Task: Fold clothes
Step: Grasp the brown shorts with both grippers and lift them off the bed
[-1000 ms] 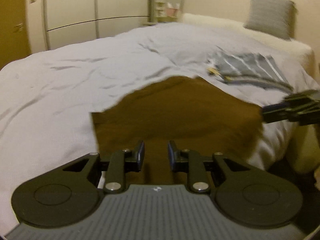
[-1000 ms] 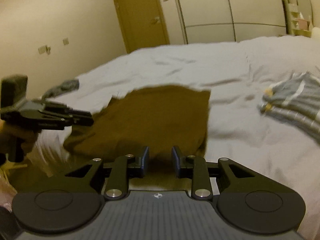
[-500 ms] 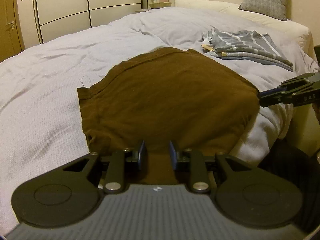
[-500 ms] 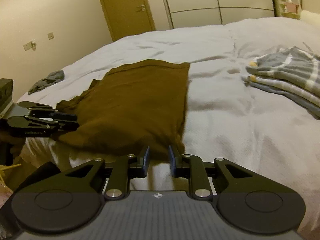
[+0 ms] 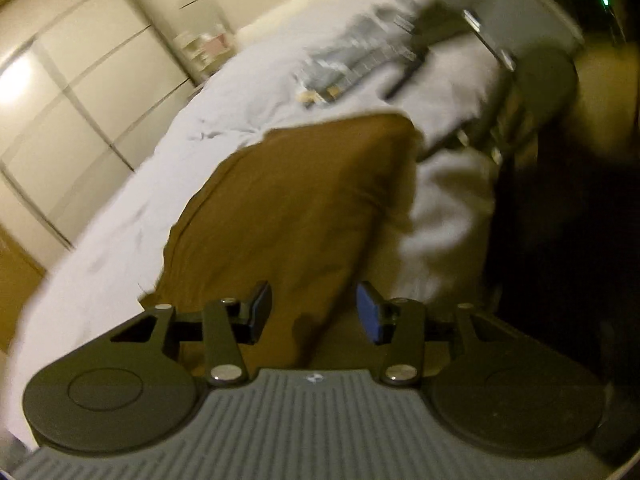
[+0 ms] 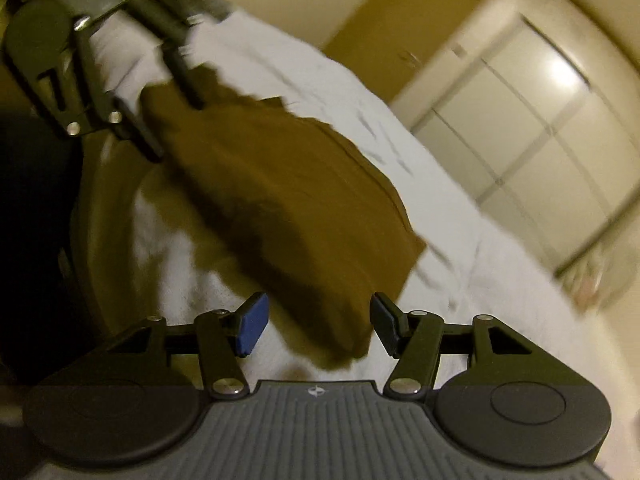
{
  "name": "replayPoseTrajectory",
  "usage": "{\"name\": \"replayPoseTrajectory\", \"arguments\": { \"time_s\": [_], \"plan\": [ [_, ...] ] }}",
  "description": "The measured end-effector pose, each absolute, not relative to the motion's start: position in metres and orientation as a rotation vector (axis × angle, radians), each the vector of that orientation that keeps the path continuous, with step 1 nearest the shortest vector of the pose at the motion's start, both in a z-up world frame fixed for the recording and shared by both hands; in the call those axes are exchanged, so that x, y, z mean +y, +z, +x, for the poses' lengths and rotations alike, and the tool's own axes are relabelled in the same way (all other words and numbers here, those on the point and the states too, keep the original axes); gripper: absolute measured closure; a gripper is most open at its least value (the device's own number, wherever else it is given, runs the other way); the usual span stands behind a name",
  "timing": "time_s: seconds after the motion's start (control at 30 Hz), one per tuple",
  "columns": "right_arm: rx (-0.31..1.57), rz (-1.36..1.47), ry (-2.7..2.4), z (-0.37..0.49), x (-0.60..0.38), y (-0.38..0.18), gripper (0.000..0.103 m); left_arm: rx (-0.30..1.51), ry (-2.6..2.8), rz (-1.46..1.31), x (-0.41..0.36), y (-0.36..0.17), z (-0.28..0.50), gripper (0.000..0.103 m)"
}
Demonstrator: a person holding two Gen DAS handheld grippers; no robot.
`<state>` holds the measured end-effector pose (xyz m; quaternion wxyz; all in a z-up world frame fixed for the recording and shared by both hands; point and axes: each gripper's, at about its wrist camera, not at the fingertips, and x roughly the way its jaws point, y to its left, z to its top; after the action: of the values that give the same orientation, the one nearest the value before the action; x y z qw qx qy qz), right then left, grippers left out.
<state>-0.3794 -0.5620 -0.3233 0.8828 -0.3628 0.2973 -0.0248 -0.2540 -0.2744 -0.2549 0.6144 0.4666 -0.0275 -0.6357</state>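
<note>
A brown garment (image 5: 296,204) lies flat on the white bed (image 5: 132,224), its near edge hanging over the bedside. My left gripper (image 5: 310,314) is open, its blue pads spread apart with the garment's near corner just beyond them, not pinched. In the right wrist view the brown garment (image 6: 280,196) runs diagonally, and my right gripper (image 6: 316,326) is open around its near corner without holding it. The left gripper (image 6: 132,92) shows at the upper left of that view, at the garment's other corner. Both views are tilted and blurred.
A folded grey striped garment (image 5: 360,60) lies further up the bed. The right gripper (image 5: 472,44) appears blurred at the upper right of the left wrist view. Wardrobe doors (image 6: 532,128) and a brown door (image 6: 404,40) stand behind. Dark floor space lies beside the bed.
Both grippers have opened and let go of the brown garment's near edge. Both cameras have rolled sideways and are moving fast, so the views are blurred.
</note>
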Motion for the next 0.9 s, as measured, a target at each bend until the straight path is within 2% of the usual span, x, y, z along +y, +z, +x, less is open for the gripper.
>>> {"name": "replayPoseTrajectory", "arguments": {
  "time_s": [0.2,0.23,0.3,0.37,0.43,0.47,0.63,0.67,0.9],
  "plan": [
    [0.609,-0.954,-0.026,-0.356,-0.555,-0.347,0.041,-0.286,-1.299,1.335,-0.297,-0.298,-0.267,0.060],
    [0.600,-0.988,-0.031,-0.353,-0.555,-0.352,0.042,-0.307,-1.285,1.355,-0.298,-0.301,-0.265,0.060],
    [0.594,-1.039,-0.047,-0.349,-0.559,-0.356,0.050,-0.312,-1.268,1.353,-0.299,-0.299,-0.260,0.059],
    [0.599,-1.056,-0.053,-0.346,-0.563,-0.357,0.051,-0.292,-1.254,1.332,-0.298,-0.295,-0.254,0.060],
    [0.606,-1.065,-0.040,-0.343,-0.565,-0.358,0.055,-0.261,-1.264,1.317,-0.299,-0.293,-0.250,0.064],
    [0.611,-1.073,-0.032,-0.342,-0.566,-0.359,0.063,-0.234,-1.281,1.308,-0.300,-0.293,-0.247,0.070],
    [0.634,-1.063,-0.007,-0.335,-0.568,-0.354,0.079,-0.167,-1.340,1.296,-0.306,-0.280,-0.239,0.086],
    [0.630,-1.049,-0.012,-0.336,-0.568,-0.348,0.081,-0.170,-1.338,1.291,-0.306,-0.275,-0.238,0.094],
    [0.572,-1.000,-0.073,-0.345,-0.567,-0.299,0.087,-0.299,-1.300,1.262,-0.310,-0.229,-0.224,0.094]
  ]
}}
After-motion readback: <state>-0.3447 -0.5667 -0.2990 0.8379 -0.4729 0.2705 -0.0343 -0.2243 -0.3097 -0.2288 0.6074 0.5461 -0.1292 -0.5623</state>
